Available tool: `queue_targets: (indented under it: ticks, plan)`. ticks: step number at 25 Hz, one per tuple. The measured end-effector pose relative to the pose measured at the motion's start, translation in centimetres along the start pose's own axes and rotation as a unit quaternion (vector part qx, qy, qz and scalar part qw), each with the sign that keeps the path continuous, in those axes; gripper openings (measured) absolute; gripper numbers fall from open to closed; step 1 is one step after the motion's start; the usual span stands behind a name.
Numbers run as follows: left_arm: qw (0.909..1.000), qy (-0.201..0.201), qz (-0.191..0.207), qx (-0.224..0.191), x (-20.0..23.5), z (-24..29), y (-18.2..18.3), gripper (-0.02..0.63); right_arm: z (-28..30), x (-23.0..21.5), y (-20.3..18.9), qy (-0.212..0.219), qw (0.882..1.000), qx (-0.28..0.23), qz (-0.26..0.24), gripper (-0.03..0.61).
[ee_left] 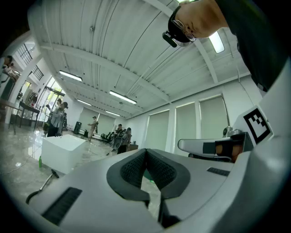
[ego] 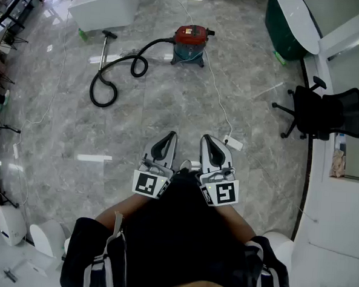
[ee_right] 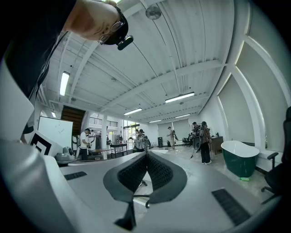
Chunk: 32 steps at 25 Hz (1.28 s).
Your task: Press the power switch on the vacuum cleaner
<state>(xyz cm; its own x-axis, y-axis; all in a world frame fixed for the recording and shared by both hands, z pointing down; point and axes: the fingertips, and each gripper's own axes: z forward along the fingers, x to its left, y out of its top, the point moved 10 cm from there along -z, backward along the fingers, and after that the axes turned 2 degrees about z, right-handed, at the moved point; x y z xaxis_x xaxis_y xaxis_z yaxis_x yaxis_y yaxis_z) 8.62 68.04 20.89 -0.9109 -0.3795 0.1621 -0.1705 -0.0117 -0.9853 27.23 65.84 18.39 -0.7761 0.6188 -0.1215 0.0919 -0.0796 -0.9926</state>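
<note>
In the head view, the red vacuum cleaner point(ego: 190, 42) stands far off on the marble floor point(ego: 169, 115), its hose point(ego: 114, 75) looping left. The left gripper point(ego: 165, 146) and right gripper point(ego: 214, 151) sit side by side near the person's body, well apart from it, so the press looks not yet begun. The switch is too small to pick out.

In the left gripper view, the jaws meet at the tips and hold nothing. The camera tilts ceilingward, so the vacuum is out of sight.

In the right gripper view, the jaws are likewise together and empty, and no vacuum shows.
</note>
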Motion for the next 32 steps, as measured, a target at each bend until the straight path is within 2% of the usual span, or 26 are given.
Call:
queue_targets:
  ticks: [8, 15, 28, 32]
  plan:
    - [0.9994, 0.031, -0.013, 0.002, 0.2, 0.3, -0.3, 0.020, -0.6, -1.3, -0.6, 0.007, 1.000, -0.002, 0.003, 0.018]
    - [0.9984, 0.057, -0.005, 0.000, -0.4, 1.2, -0.2, 0.020, -1.1, -3.3, -0.7, 0.027, 1.000, 0.001, 0.014, 0.018]
    - [0.9978, 0.064, -0.001, 0.019, -5.0, 5.4, -2.3, 0.020, -3.1, -9.7, -2.3, 0.033, 0.999, 0.018, 0.026, 0.020]
    - [0.9986, 0.036, 0.002, 0.038, -5.9, 7.3, -3.1, 0.020, -3.7, -11.1, -2.8, 0.036, 0.999, -0.004, 0.028, 0.020]
